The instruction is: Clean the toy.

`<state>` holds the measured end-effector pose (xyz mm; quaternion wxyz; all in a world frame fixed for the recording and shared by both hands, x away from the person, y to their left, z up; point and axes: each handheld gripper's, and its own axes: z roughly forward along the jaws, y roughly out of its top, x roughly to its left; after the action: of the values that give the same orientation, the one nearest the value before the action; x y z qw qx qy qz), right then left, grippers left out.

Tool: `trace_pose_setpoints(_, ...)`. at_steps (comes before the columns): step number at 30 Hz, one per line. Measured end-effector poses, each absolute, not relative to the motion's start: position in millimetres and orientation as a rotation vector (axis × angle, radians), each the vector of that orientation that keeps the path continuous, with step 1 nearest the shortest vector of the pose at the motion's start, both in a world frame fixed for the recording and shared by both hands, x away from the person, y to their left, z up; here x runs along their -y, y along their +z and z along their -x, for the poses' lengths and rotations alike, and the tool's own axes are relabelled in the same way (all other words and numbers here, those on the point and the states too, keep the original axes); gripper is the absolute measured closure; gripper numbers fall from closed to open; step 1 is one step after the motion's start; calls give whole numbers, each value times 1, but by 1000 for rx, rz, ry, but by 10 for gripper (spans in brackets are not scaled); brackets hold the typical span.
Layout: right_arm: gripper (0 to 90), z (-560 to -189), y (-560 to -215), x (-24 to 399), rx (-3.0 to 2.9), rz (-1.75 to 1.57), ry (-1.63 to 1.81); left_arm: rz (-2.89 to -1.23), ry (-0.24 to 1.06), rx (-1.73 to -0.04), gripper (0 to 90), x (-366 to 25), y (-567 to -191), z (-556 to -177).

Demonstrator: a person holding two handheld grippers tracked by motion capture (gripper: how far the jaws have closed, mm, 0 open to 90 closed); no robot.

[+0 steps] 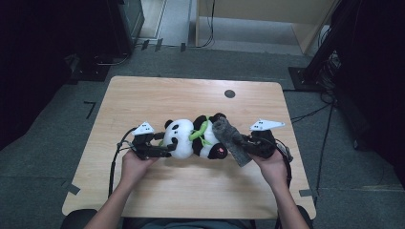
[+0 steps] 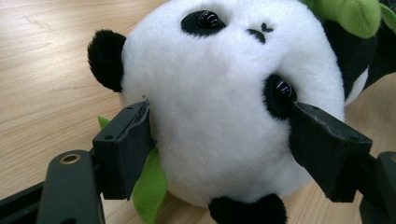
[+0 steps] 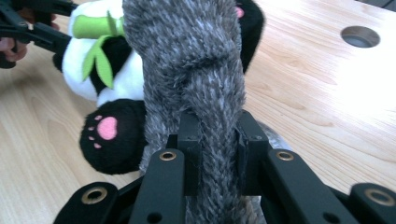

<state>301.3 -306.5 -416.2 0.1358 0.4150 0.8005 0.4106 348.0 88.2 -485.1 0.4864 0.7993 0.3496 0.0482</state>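
A plush panda (image 1: 191,138) lies on its side in the middle of the wooden table (image 1: 191,191), with a green bamboo sprig on its chest. My left gripper (image 1: 167,147) has its jaws spread wide around the panda's white head (image 2: 219,102), and both pads press into the fur. My right gripper (image 1: 246,143) is shut on a fuzzy grey sock (image 1: 229,136). The sock (image 3: 187,46) hangs over the panda's feet, with a black foot and its pink paw pad (image 3: 112,135) just beside it. The right gripper (image 3: 217,135) pinches the sock's narrow end.
A round dark cable hole (image 1: 229,93) sits in the table's far side (image 3: 360,36). Bare wood lies in front of and behind the panda. Dark stands and cables ring the floor beyond the table edges.
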Motion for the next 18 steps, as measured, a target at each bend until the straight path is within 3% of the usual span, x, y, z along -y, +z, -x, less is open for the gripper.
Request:
trace_pose_setpoints(7,764,-296,-405,311,-2275,-1196,1255,-1946,117,-850,228,-88,-485,-348)
trace_pose_setpoints(18,763,-280,-387,278,-2320,-1030,1302,-1949,121,-850,229,-88,-485,-348)
